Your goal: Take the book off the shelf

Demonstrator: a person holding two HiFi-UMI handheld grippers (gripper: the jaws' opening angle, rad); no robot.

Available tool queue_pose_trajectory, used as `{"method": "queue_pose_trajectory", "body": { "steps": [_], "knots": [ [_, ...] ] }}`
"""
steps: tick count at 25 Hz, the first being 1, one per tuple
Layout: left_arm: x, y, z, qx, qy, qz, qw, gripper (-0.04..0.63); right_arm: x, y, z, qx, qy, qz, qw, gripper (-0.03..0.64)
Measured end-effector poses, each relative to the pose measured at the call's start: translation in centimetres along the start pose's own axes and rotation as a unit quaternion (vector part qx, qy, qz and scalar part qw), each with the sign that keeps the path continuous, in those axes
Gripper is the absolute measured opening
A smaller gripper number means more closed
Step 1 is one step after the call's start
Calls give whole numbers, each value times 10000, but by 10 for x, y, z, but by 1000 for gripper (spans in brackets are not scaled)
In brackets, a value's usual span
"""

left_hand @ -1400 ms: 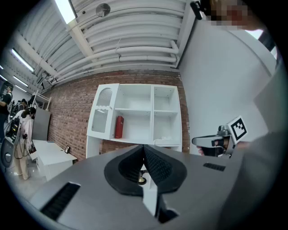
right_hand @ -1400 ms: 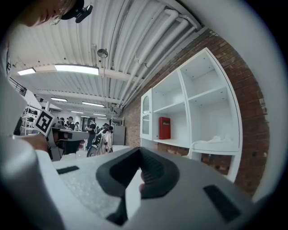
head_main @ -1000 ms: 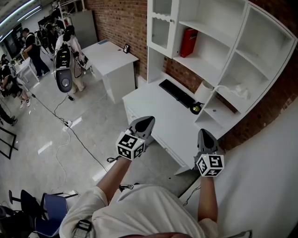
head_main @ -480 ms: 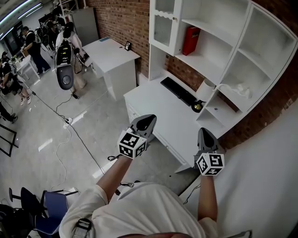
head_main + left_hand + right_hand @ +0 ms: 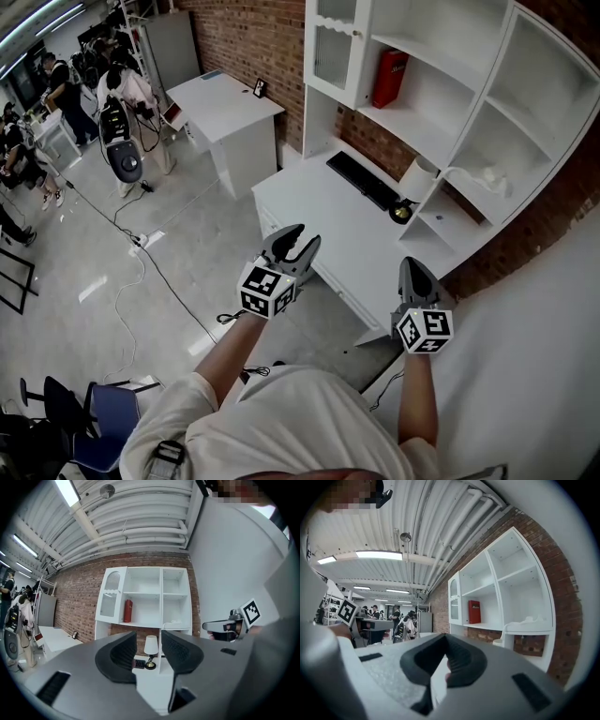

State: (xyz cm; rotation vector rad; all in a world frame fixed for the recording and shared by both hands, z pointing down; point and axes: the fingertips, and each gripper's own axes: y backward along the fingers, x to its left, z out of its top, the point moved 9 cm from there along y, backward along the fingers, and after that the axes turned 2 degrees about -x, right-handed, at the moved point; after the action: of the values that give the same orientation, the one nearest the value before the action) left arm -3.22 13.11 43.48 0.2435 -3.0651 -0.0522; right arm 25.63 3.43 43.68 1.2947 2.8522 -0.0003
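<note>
A red book (image 5: 391, 78) stands upright on the middle board of the white shelf unit (image 5: 487, 141), beside a glass-door compartment. It also shows in the left gripper view as the red book (image 5: 127, 611) and in the right gripper view as the red book (image 5: 474, 611). Both grippers are held in the air well short of the shelf, over the desk's front edge. My left gripper (image 5: 298, 243) is opening, and nothing is between its fingertips (image 5: 126, 645). My right gripper (image 5: 413, 271) is shut and empty, its tips meeting (image 5: 444, 636).
Below the shelf stands a white desk (image 5: 319, 220) with a black keyboard (image 5: 361, 183) and a small white lamp (image 5: 416, 180). A second white table (image 5: 220, 98) is at the left. Cables (image 5: 141, 258) lie on the floor, and people (image 5: 61, 89) stand far left.
The left gripper's jaws, shut in the earlier frames, now stand apart. The head view has shifted slightly toward the shelf. The right gripper has stayed in place.
</note>
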Motion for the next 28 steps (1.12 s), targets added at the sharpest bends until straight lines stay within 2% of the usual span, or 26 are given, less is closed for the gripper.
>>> {"method": "queue_pose_trajectory", "body": {
  "steps": [7,11,28],
  "knots": [
    [13,5,-1,-3,54,-20,10000,212,11,-10,-1,47,-21,-4,10000,0],
    [21,10,-2,-38,51,-7,10000,225,17,-14,-3,117,-133,-45,9998,-1],
    [70,37,-8,-10,132,-116,9998,229,72,-34,-7,155,-153,-179,9996,0]
  ]
}}
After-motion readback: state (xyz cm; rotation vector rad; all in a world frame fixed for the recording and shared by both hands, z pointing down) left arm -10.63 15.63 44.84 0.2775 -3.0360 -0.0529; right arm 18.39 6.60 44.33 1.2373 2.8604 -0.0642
